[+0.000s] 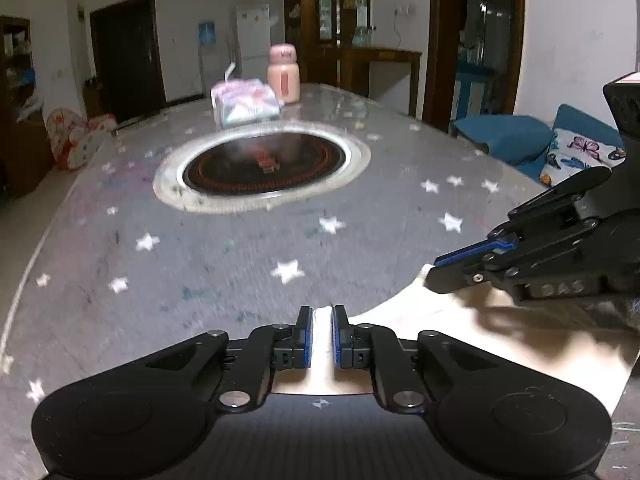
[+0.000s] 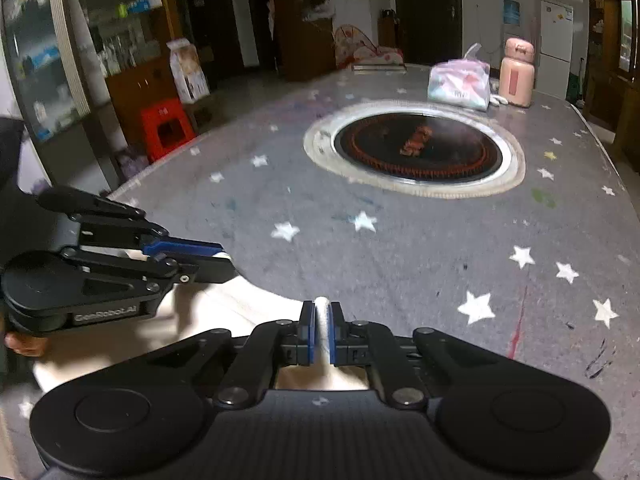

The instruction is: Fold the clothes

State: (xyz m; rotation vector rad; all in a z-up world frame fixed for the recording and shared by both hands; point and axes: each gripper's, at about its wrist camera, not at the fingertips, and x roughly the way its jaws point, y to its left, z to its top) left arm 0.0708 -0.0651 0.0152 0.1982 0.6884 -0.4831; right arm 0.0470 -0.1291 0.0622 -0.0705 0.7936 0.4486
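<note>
A cream-coloured garment (image 1: 500, 344) lies at the near edge of the grey star-patterned table (image 1: 200, 272). My left gripper (image 1: 322, 312) is shut on a fold of its edge. My right gripper (image 2: 321, 307) is shut on another part of the same garment (image 2: 240, 312). In the left wrist view the right gripper (image 1: 434, 268) shows at the right, pinching the cloth edge. In the right wrist view the left gripper (image 2: 224, 260) shows at the left, also holding the cloth. Both hold the edge just above the table.
A round black cooktop with a metal rim (image 1: 264, 168) is set in the table's middle. A pink bottle (image 1: 283, 74) and a wrapped packet (image 1: 246, 102) stand at the far side. A red stool (image 2: 166, 128) and cabinets stand to the left, a blue sofa (image 1: 516, 136) to the right.
</note>
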